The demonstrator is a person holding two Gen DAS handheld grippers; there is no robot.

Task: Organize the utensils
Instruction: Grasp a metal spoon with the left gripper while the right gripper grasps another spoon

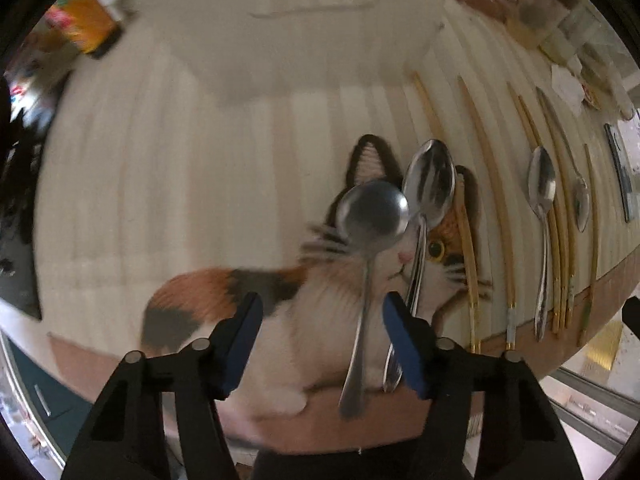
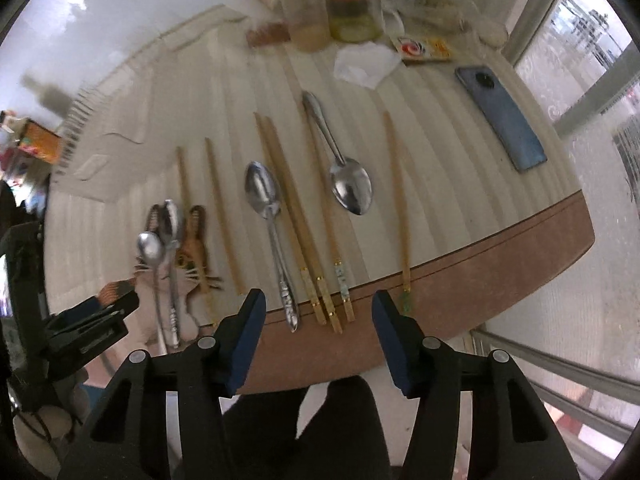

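The ribbed cream table cover [image 2: 460, 184] with its brown border carries everything, and I see no tray or holder on it for sorted utensils; the only containers are two jars [image 2: 332, 4] at the far edge, their contents too blurred to name.

On the calico cat mat [image 1: 280, 292] lie two spoons side by side, a round-bowled spoon [image 1: 374, 212] and an oval spoon [image 1: 430, 178], their handles running back toward me. My left gripper [image 1: 320, 340] stands partly open above them, pads touching nothing that I can see, with the round spoon's handle in the gap and the oval one's handle right at the right pad. Closing here could pinch both, or nudge one askew.

My right gripper [image 2: 318, 340] is also part open and empty, over the table edge where the chopsticks [image 2: 304, 240] and the patterned-handle spoon [image 2: 268, 208] end. Those ends sit crowded, so a careless close might scatter the row. A fourth spoon [image 2: 348, 184] lies reversed, beside a phone [image 2: 504, 120].
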